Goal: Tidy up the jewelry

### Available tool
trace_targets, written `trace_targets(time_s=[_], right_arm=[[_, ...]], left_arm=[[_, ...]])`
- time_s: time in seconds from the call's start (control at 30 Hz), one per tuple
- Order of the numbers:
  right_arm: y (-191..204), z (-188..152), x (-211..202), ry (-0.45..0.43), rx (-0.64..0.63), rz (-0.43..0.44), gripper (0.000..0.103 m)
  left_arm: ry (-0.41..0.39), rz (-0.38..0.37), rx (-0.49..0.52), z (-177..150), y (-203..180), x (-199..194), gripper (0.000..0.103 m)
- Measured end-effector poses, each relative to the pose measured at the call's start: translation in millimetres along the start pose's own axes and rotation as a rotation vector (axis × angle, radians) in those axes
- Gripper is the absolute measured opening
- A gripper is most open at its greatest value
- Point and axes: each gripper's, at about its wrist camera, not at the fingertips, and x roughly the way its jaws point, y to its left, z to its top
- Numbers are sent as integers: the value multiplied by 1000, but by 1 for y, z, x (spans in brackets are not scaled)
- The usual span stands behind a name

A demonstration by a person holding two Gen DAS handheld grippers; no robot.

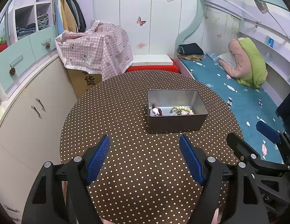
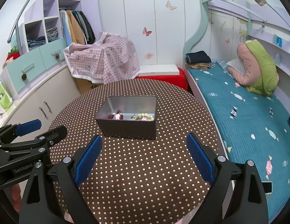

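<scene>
Beyond both pairs of fingertips, round polka-dot table (image 1: 126, 112) fills the foreground. Metal tin (image 1: 175, 125) stands on it, ahead of the left gripper (image 1: 145, 142), past its right finger; ahead of the right gripper (image 2: 144, 140), past its left finger. Both grippers' fingers spread wide, holding nothing. Inside the tin: dark-red bead bracelet (image 2: 116, 116) and pale-green bead bracelet (image 2: 146, 116), apart. Only right wrist view shows green bag (image 2: 2, 97) far left and a dark phone-like object (image 2: 267, 186) on the bed edge.
</scene>
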Motion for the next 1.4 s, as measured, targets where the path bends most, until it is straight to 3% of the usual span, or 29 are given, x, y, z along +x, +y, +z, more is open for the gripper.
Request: trace_targets(time_s=[1.4], right_arm=[[-5, -3, -3, 8, 8, 13, 89]], left_arm=[[27, 24, 14, -1, -4, -5, 74]])
